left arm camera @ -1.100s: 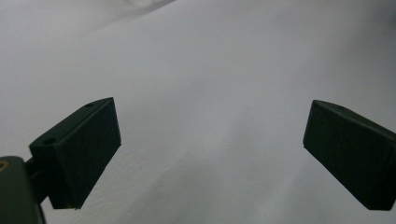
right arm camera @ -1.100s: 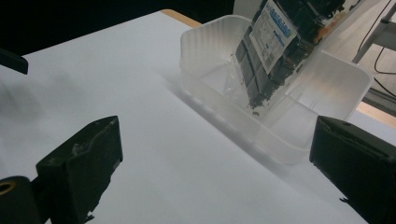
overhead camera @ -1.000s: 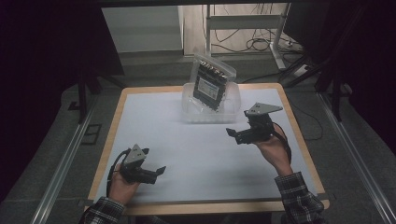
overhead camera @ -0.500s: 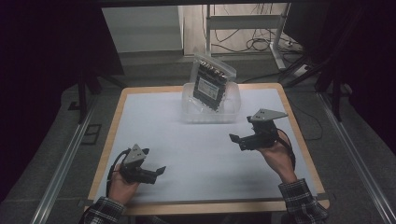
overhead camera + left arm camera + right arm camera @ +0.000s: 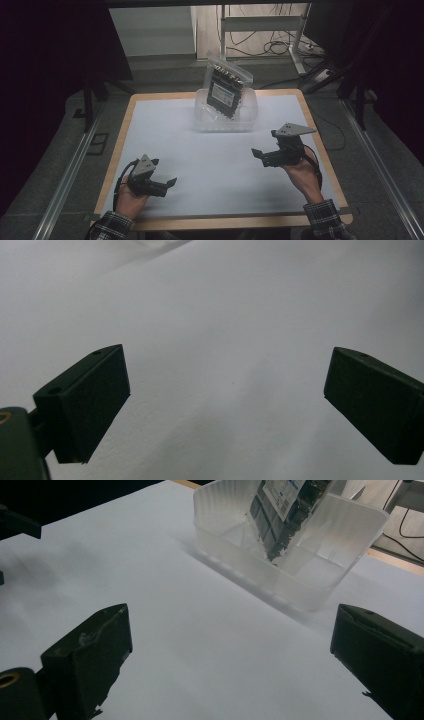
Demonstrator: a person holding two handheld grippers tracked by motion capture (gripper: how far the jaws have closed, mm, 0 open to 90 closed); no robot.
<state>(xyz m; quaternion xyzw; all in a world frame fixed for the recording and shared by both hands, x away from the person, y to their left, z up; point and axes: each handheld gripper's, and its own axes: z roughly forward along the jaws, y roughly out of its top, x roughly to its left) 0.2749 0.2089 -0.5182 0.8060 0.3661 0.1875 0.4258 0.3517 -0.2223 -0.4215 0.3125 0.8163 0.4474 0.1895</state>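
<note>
Above the table, from the high view, we saw the work surface (image 5: 165,150) covered in white, with a clear plastic tub (image 5: 226,120) standing near its far edge, about midway across. A bagged circuit board (image 5: 226,92) stood in that tub, tilted, its upper half rising well above the rim. Our left gripper (image 5: 167,184) lay low near the front left corner, well apart from the tub, and its jaws looked parted with nothing between them. Our right gripper (image 5: 260,154) hovered over the right side of the table, nearer the tub but clearly short of it, pointing toward the table's middle.

Along the left gripper view, we saw both jaws spread wide over bare white surface, gripping nothing.

Along the right gripper view, the jaws were likewise spread wide and empty. Beyond them stood the tub (image 5: 300,580), up and to the right, with the board (image 5: 285,515) leaning inside it, its lower edge down in the tub and its label facing us.

We judged that nothing was held and that both hands were between grasps, the right one the better placed to act on the board. The next move, as we read it, called for carrying the right gripper forward to the bag's exposed upper part, turning the jaws to straddle its thin edge, and closing gently, since the tub looked light and might slide or tip if the bag dragged against its wall.
</note>
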